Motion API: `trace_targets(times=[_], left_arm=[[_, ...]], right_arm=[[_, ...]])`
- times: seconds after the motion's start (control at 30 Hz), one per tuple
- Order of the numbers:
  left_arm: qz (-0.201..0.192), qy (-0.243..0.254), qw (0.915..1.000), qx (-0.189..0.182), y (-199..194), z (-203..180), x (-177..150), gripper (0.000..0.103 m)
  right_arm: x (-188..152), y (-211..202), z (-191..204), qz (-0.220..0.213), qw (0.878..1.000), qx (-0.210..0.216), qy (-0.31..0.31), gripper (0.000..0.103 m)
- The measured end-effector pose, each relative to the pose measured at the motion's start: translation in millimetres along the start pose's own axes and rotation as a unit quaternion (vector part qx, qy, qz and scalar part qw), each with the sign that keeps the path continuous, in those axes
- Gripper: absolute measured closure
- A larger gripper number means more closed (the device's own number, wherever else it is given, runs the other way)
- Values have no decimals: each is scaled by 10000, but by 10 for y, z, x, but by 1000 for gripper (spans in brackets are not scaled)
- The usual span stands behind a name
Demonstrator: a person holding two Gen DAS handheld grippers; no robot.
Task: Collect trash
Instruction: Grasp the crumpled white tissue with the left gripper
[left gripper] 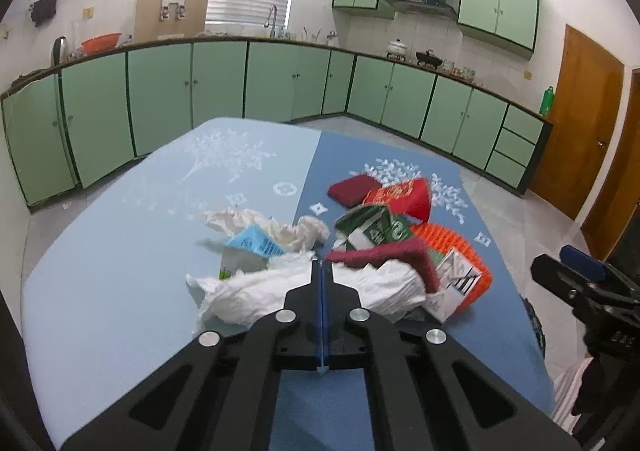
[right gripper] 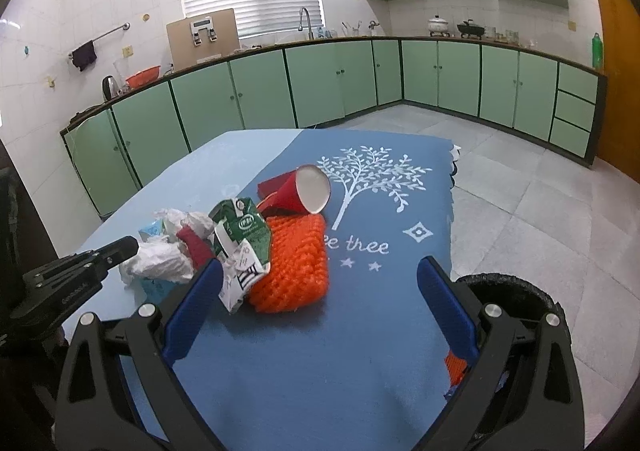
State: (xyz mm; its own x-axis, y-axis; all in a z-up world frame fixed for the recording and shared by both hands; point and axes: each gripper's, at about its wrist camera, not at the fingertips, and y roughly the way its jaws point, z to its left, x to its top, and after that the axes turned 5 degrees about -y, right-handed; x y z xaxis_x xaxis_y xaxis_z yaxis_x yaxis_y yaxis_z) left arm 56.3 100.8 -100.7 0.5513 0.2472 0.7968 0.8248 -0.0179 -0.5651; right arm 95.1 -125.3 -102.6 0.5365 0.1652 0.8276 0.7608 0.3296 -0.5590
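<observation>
Left gripper (left gripper: 322, 271) jaws pressed together at white tissue (left gripper: 256, 291), grip unclear | right gripper (right gripper: 320, 283) jaws wide, empty, ready | bin (right gripper: 508, 287) just right of right jaws, for drop.

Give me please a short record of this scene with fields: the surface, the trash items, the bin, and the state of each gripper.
surface: table with blue cloth
trash pile: white crumpled tissue, green carton, red paper cup lying on its side, orange knitted cloth
bin: black-lined bin beside the table's right edge
left hand-held gripper: shut, tips at the tissue; a grasp cannot be confirmed
right hand-held gripper: open, empty, above the cloth
</observation>
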Motion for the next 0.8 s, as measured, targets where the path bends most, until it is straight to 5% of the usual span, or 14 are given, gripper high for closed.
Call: trace_targets(times=[0.2,0.33,0.47,0.6,0.67,0.73,0.8], left_arm=[[113,45,9999,-21,-46,22,21,100],[281,-48,9996,8,-11,52,-49,52],[442,-32,9990,80,98,53,-99,35],[728,-270,9970,50,286,135,-139,35],[695,-383,9968,-126,300,161,-146,46],[643,-309,9973,-185,280,115,-142,71],[549,-139,9983,-165,243,41,-136,81]], right_arm=[[17,-5,-3,-13,10000,20,1,8],[-6,18,13,47,10000,52,0,8],[3,22,27,51,10000,68,-42,8],[1,30,5,55,10000,38,-32,8],[0,41,-18,74,10000,19,4,8],[-3,50,-37,83,10000,5,23,8],[1,57,-40,86,10000,8,37,8]])
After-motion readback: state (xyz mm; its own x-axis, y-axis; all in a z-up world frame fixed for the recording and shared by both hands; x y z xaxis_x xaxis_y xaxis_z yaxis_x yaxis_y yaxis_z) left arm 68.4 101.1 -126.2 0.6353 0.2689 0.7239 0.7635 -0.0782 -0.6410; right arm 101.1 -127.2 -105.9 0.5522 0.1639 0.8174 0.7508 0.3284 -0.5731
